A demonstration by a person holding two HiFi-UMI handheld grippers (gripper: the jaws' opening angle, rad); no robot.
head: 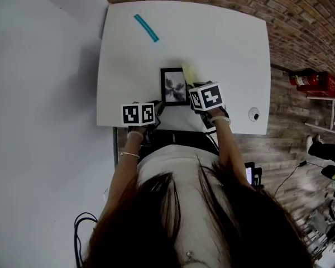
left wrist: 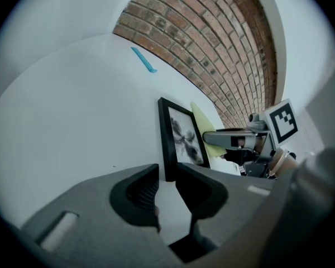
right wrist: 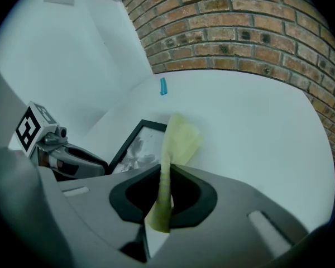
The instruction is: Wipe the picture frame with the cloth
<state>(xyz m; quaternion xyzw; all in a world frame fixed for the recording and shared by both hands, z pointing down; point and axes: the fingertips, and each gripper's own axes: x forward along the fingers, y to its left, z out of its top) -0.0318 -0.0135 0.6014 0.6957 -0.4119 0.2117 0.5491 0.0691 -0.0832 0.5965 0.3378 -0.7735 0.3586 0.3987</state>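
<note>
A black picture frame (head: 173,86) with a grey print lies on the white table (head: 223,43) near its front edge. My left gripper (head: 158,106) sits at the frame's near left corner. In the left gripper view the jaws (left wrist: 166,175) stand narrowly apart, pinching the corner of the picture frame (left wrist: 181,138). My right gripper (right wrist: 166,175) is shut on a pale yellow cloth (right wrist: 178,138). The cloth (head: 188,71) hangs over the frame's far right corner. The marker cube hides the right gripper's jaws in the head view.
A teal strip (head: 146,27) lies at the table's far left. A small white round object (head: 253,114) sits near the front right corner. A brick wall (head: 301,15) runs behind and to the right, with a red extinguisher (head: 315,81) on the floor.
</note>
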